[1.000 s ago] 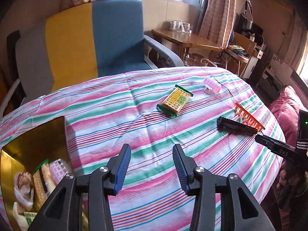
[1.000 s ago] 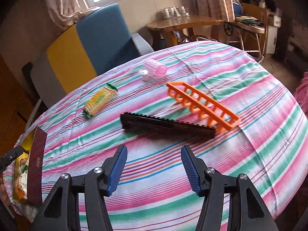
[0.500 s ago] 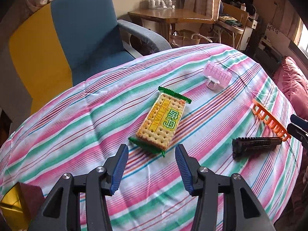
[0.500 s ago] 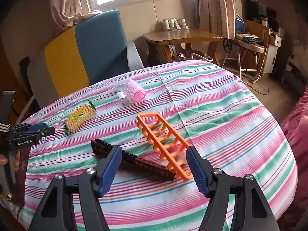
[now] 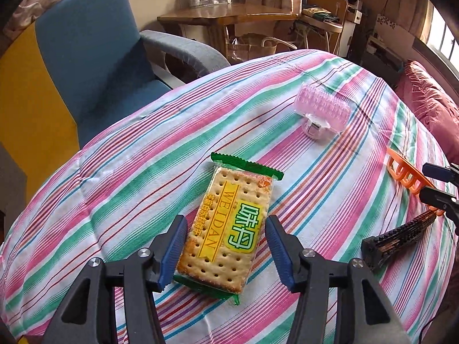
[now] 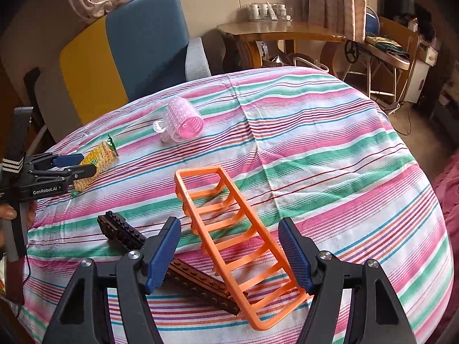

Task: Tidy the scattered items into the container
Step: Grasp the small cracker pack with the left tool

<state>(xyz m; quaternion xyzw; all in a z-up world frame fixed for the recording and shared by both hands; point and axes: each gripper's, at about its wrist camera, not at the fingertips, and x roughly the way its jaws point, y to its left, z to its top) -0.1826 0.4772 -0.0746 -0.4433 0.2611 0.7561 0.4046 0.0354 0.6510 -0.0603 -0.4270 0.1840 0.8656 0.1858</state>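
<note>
The container is in neither view. In the left wrist view, the orange rack (image 5: 407, 177) at 3 o'clock is partly covered by the right gripper (image 5: 439, 183), itself cut by the frame edge. The dark brick strip (image 5: 398, 238) at 4 o'clock shows one end only. In the right wrist view, that strip (image 6: 123, 229) passes behind a blue finger (image 6: 163, 255) and under the rack (image 6: 238, 238). The person's hand (image 6: 11, 215) at 9 o'clock is cropped. Small jars (image 6: 266, 11) at 12 o'clock are too small to identify.

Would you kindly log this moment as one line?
left tool: open, opening, straddling cracker pack | right tool: open, straddling orange rack | container: unseen
</note>
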